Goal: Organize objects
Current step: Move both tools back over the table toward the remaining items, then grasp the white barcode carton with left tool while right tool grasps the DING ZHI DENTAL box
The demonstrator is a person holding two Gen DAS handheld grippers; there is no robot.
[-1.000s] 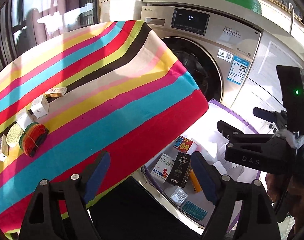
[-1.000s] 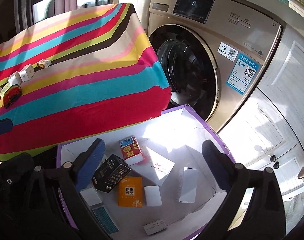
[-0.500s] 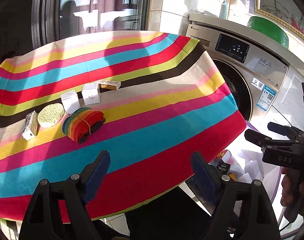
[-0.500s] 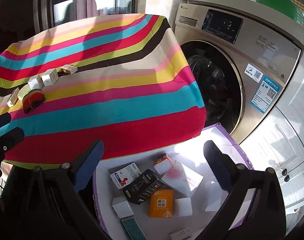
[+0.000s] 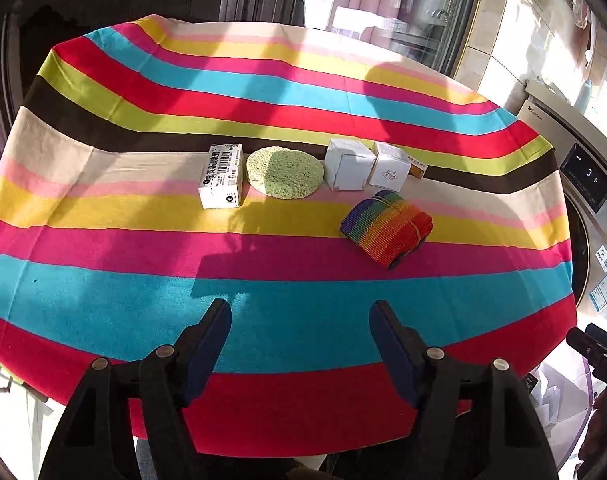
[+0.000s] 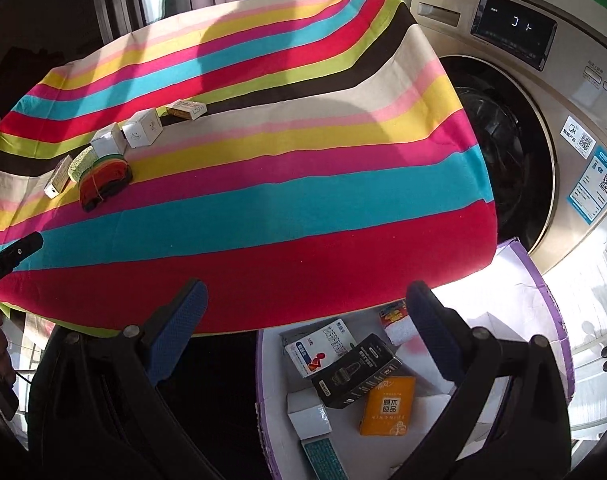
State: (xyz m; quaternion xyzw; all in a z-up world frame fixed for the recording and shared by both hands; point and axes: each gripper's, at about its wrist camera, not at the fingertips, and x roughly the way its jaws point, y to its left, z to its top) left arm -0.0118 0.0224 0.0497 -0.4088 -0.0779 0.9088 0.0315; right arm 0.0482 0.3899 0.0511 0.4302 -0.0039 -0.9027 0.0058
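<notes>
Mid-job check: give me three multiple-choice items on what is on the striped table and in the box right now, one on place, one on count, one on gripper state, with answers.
1. Where does the green round sponge lie?
A. between the barcoded white box and a white cube box
B. inside the purple-edged box
C. on top of the rainbow cloth bundle

2. How many items remain on the striped tablecloth?
A. three
B. six
C. nine

3. What is between the left gripper jaws?
A. the sponge
B. a white box
C. nothing

Answers: 1 A, the sponge sits in the row between those boxes. 2 B, four boxes, sponge and bundle. 3 C, only cloth shows in the gap; the jaws have just been closing.
</notes>
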